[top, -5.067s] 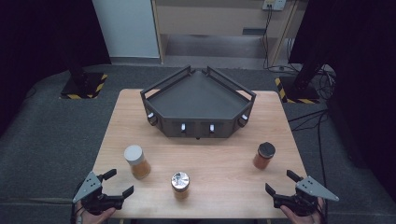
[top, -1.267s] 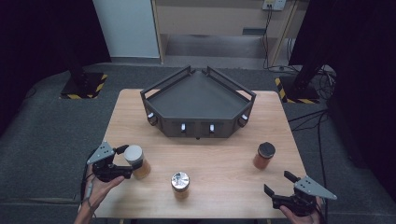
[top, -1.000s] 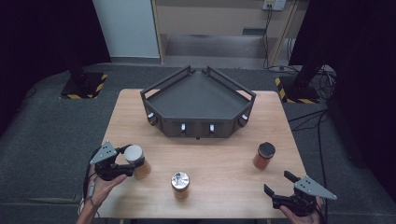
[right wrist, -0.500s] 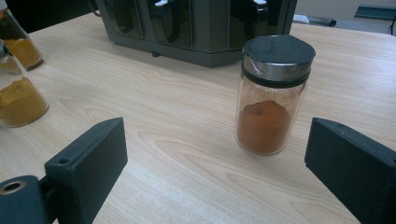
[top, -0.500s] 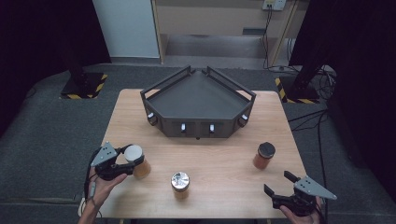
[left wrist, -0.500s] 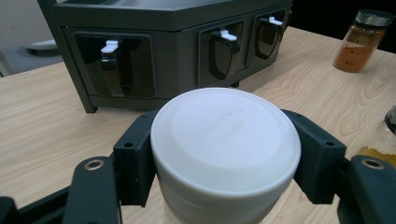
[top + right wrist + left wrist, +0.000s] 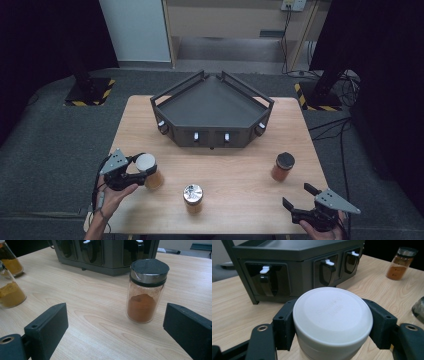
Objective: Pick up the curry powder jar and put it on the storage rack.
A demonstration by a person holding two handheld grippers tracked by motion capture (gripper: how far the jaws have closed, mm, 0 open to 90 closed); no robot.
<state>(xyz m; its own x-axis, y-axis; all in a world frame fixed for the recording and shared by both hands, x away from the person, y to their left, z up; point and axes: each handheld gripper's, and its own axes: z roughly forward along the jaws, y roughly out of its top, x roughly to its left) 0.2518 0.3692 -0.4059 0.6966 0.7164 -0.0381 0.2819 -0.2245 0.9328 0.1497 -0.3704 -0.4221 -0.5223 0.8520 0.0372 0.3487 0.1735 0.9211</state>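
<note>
Jaws of the left gripper point(image 7: 141, 171) have just been closing and now clamp the white-lidded jar point(image 7: 148, 170), one black pad on each side of its lid, as the left gripper view shows plainly point(image 7: 332, 322); the jar stands on the wooden table point(image 7: 235, 165) at about eight o'clock from the table's middle, near the left front edge; whether its base has left the wood I cannot tell from above. Jaws of the right gripper point(image 7: 296, 198) stand wide apart and hold nothing; that gripper waits at about five o'clock, near the front right corner; in its own view the black-lidded jar point(image 7: 145, 291) of reddish powder stands upright between and beyond the two pads, touching neither.

The step in hand looks like the grasp of the first jar, with the lift yet to come; the dark corner rack point(image 7: 212, 107) sits at twelve o'clock, well apart from the jar, and seems the likely destination; a third jar, silver-lidded point(image 7: 193, 198), stands at six o'clock, near the held one.

The next move calls for a straight lift with the grip kept firm on the smooth lid, then a carry toward twelve o'clock, high enough to clear the rack's front wall and its white-tipped clips point(image 7: 328, 263); the jar should stay upright throughout.
</note>
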